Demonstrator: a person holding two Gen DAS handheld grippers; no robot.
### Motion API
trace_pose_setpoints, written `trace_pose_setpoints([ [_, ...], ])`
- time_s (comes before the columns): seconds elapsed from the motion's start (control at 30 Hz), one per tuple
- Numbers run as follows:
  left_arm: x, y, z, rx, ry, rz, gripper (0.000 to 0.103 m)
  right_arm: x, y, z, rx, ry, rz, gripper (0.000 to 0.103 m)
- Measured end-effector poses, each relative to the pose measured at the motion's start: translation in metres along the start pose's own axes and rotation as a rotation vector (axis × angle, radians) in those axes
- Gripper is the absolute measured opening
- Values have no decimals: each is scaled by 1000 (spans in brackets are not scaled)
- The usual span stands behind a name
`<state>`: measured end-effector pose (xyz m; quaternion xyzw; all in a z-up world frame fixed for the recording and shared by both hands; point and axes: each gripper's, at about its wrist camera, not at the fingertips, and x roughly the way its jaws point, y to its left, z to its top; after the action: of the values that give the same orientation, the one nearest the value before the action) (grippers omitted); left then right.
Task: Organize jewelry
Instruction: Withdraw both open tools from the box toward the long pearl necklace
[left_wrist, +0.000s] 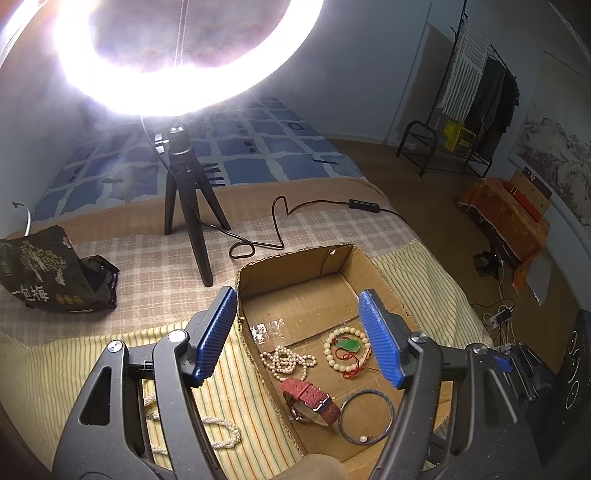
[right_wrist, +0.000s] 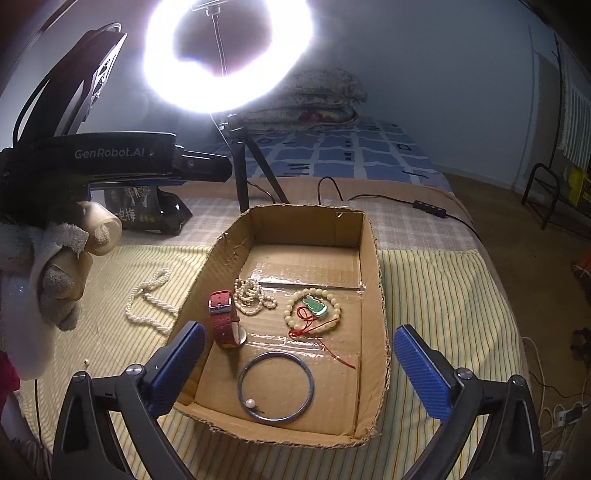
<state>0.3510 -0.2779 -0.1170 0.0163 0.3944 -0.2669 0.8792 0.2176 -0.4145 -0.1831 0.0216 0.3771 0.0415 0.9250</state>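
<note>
An open cardboard box lies on a striped cloth. Inside are a pearl strand, a red-strap watch, a bead bracelet with a green pendant and red cord, and a dark bangle with a small pearl. A pearl necklace lies on the cloth left of the box. My left gripper is open and empty above the box's left wall. My right gripper is open and empty over the box's near edge.
A ring light on a black tripod stands behind the box, its cable trailing across the checked cloth. A dark snack bag sits far left. A loose pearl lies on the cloth. The bed edge drops off at right.
</note>
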Motion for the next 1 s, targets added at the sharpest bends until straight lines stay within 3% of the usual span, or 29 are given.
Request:
trace_pose_setpoints([
  [0.53, -90, 35, -14, -5, -64, 67, 70, -52, 22, -2, 14, -38, 30, 103],
  [1.0, -182, 100, -61, -57, -105, 136, 70, -81, 72, 1, -47, -40, 97, 103],
])
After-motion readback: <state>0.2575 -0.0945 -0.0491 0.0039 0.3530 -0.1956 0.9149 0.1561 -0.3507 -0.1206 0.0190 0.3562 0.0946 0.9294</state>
